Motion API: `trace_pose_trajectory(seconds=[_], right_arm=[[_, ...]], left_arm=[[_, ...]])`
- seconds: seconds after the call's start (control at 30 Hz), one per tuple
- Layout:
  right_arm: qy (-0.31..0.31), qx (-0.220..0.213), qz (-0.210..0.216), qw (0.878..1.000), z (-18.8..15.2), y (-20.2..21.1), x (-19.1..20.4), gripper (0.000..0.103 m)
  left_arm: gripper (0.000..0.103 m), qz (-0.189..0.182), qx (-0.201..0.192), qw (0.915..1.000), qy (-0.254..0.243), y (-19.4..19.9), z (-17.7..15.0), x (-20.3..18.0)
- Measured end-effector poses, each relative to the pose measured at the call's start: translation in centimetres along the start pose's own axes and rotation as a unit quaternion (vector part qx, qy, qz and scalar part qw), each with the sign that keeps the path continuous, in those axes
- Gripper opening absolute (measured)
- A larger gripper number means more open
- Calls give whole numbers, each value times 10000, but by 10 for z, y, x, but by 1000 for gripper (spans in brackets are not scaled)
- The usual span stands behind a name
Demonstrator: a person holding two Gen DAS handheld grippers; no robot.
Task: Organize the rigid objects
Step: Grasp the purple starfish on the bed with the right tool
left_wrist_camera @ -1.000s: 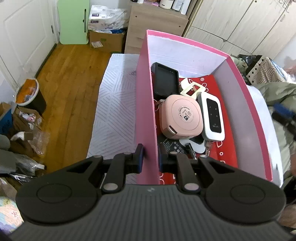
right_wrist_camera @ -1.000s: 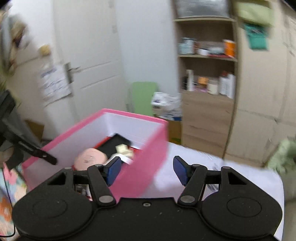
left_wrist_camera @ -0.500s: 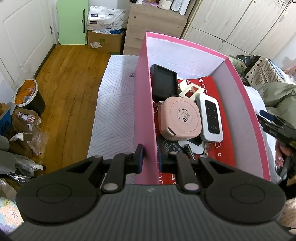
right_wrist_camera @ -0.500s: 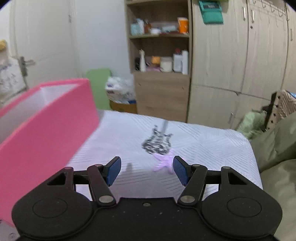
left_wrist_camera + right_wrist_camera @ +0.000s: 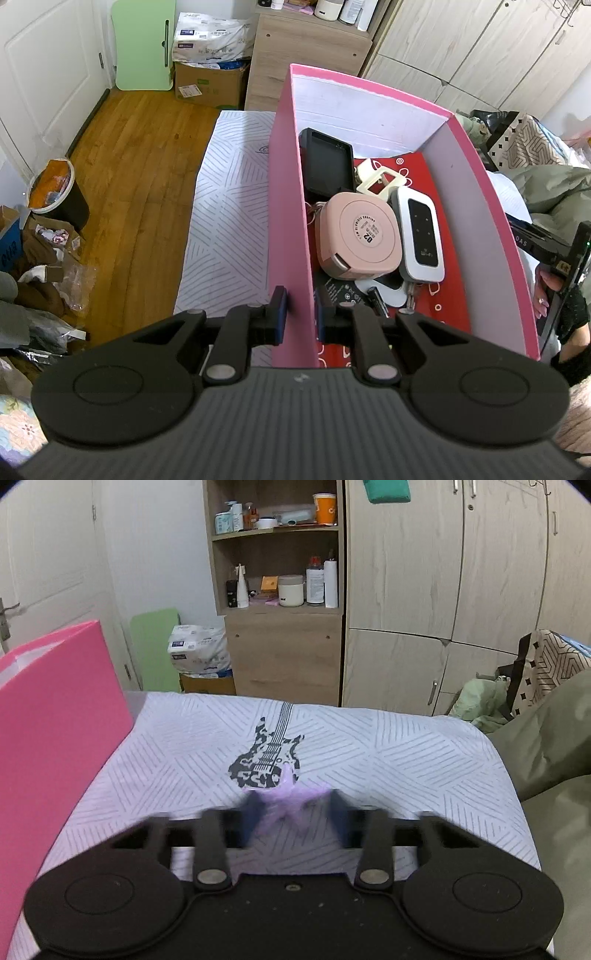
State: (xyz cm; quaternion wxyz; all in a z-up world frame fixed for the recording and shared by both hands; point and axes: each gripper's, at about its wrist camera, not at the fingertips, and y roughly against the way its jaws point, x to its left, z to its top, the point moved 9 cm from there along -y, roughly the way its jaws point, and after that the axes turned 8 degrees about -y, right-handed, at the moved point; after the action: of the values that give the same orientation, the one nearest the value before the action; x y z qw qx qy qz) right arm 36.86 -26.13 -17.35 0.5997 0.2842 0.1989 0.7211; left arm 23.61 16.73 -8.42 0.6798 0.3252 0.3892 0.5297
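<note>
My left gripper (image 5: 299, 314) is shut on the near left wall of the pink box (image 5: 286, 206) and holds it tilted above the bed. Inside lie a pink round case (image 5: 360, 236), a white-and-black device (image 5: 421, 236), a black tray-like device (image 5: 327, 166) and smaller items. In the right wrist view my right gripper (image 5: 297, 814) is low over the sheet, its jaws blurred and closing around a small purple star-shaped thing (image 5: 295, 801) that lies between them. Whether the pads touch it is hard to tell. The pink box (image 5: 55, 709) stands to its left.
The white striped sheet bears a guitar print (image 5: 269, 760). An olive blanket (image 5: 554, 738) lies at the right. A shelf unit (image 5: 280, 627) and wardrobes stand beyond the bed. Wood floor, a bin (image 5: 55, 192) and bags lie left of the bed.
My right gripper swung away from the box, dropped to the sheet and its jaws narrowed around the purple thing. My left gripper and the box kept still.
</note>
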Motion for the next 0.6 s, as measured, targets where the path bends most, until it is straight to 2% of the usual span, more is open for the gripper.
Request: trace_pose_trajectory(seconds=[0.23,0.4,0.43,0.6], right_arm=[[-260,-30,54,9996,-1,8,-3,33],[-208,-278,194,9992,3,34,8,30],[-89,-382,198,9990,5,42,12,1],[207,-556,438,9973,11,67,34,2]], left_arm=[[13,-20,-4,10000,25,0,0,1],[13,18,27,10000,28,0,0,1],[13,30,40,10000,19,-1,0,0],[13,45,37,10000,26,-2,1,0]])
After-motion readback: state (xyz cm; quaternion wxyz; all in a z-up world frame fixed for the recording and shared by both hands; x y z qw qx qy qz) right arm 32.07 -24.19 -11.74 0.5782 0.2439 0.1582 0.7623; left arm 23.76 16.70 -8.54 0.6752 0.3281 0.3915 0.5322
